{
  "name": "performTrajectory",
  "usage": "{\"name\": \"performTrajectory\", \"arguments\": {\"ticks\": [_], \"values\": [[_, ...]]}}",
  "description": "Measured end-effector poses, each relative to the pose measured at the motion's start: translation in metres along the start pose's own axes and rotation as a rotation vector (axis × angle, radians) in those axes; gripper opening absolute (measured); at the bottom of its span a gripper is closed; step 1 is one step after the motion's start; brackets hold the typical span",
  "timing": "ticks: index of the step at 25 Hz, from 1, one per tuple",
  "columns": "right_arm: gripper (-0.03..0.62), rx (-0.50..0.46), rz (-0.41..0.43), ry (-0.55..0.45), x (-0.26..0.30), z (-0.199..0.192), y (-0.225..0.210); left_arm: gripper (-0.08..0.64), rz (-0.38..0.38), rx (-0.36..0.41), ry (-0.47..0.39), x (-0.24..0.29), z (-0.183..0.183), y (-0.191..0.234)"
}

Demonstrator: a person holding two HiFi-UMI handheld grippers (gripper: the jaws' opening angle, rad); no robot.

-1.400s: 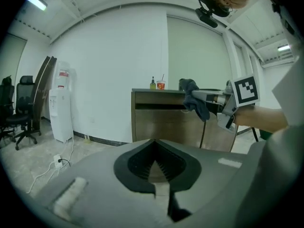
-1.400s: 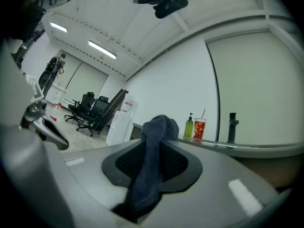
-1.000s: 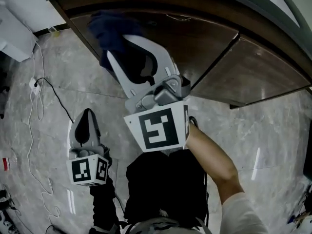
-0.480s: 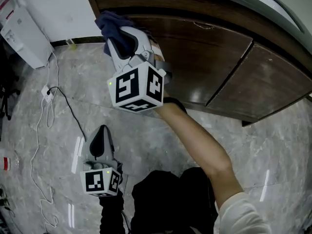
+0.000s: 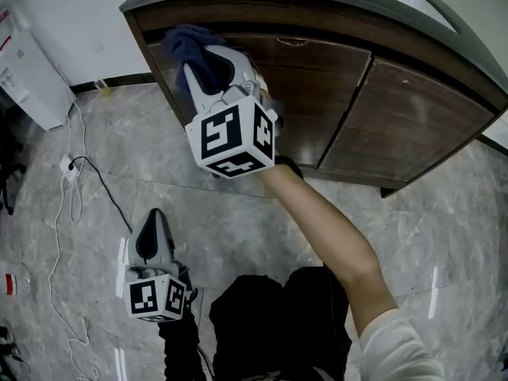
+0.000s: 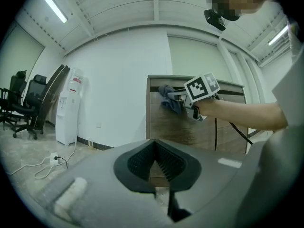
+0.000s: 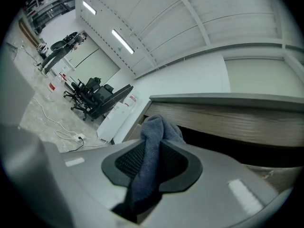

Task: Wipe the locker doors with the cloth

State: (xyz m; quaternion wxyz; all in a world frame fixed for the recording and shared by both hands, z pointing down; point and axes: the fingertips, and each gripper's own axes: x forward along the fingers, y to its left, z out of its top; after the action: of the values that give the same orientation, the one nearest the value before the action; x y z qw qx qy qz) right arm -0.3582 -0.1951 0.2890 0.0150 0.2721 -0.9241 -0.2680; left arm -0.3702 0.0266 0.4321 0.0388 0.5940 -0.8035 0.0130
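1. No words, brands or numbers legible anywhere.
2. Only black-and-white square marker patterns, on the cubes of the right gripper point(image 5: 213, 63) and the left gripper point(image 5: 152, 227).
3. Red label on the white appliance point(image 6: 66, 109) at far left, too small to read.

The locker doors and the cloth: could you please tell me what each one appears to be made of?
Locker doors: wood or wood-look laminate, dark brown and semi-gloss. Grain streaks and soft light reflections show, but whether it is solid wood or veneer cannot be told.
Cloth: soft fabric, possibly microfibre, dark blue-grey and matte. It drapes limply in folds and has a slightly fuzzy surface.
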Motion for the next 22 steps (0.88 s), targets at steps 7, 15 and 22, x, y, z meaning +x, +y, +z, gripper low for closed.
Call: {"name": "performTrajectory", "arguments": {"ticks": [7,15,22], "values": [[0.101,-0.021,-0.057,0.034,-0.039,-0.015,-0.044,0.002,-0.008,-0.012,-0.008,0.003,0.005,-0.013],[0.101,-0.048,-0.110,0.068,-0.087,-0.034,-0.092,0.002,-0.049,0.016,-0.025,0.003,0.005,-0.038],[0.101,-0.075,-0.158,0.103,-0.126,-0.049,-0.133,0.002,-0.060,0.017,-0.019,0.005,0.004,-0.061]]}}
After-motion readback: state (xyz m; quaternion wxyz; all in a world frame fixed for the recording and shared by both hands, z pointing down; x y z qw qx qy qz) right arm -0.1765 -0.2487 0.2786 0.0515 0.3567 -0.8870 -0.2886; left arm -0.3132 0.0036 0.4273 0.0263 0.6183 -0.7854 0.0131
